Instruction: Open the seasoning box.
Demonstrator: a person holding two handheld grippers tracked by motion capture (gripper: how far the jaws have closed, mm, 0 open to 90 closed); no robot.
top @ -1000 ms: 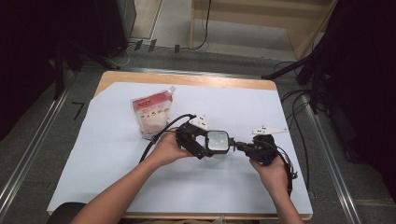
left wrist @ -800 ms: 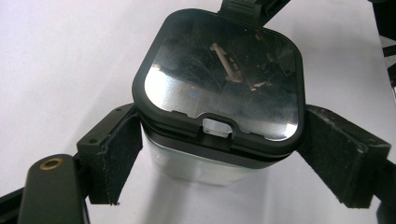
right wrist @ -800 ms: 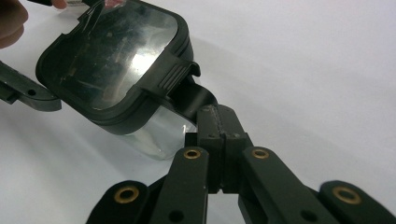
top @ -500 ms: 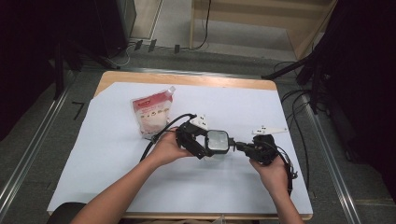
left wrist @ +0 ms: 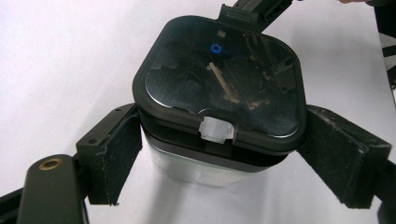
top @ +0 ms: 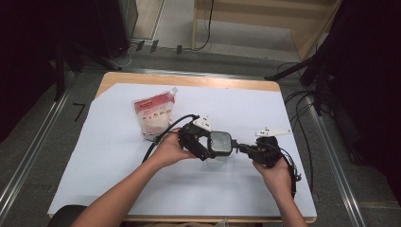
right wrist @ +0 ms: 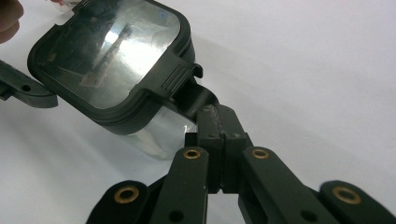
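Note:
A square container (top: 220, 143) with a glossy black lid (left wrist: 219, 79) and a clear body stands on the white sheet near the table's middle. My left gripper (left wrist: 219, 161) holds it from the left, a padded jaw pressed on each side of its body. My right gripper (right wrist: 215, 128) comes in from the right, shut on the black latch tab (right wrist: 194, 95) at the lid's edge. In the high view the left gripper (top: 204, 144) and right gripper (top: 243, 148) meet at the container. A clear clasp (left wrist: 216, 129) sits on the lid's side facing the left gripper's camera.
A red and white pouch (top: 153, 116) lies flat on the white sheet (top: 118, 189) to the far left of the container. The left gripper's cable (top: 165, 132) runs past it. The wooden table edge (top: 189, 80) shows at the back.

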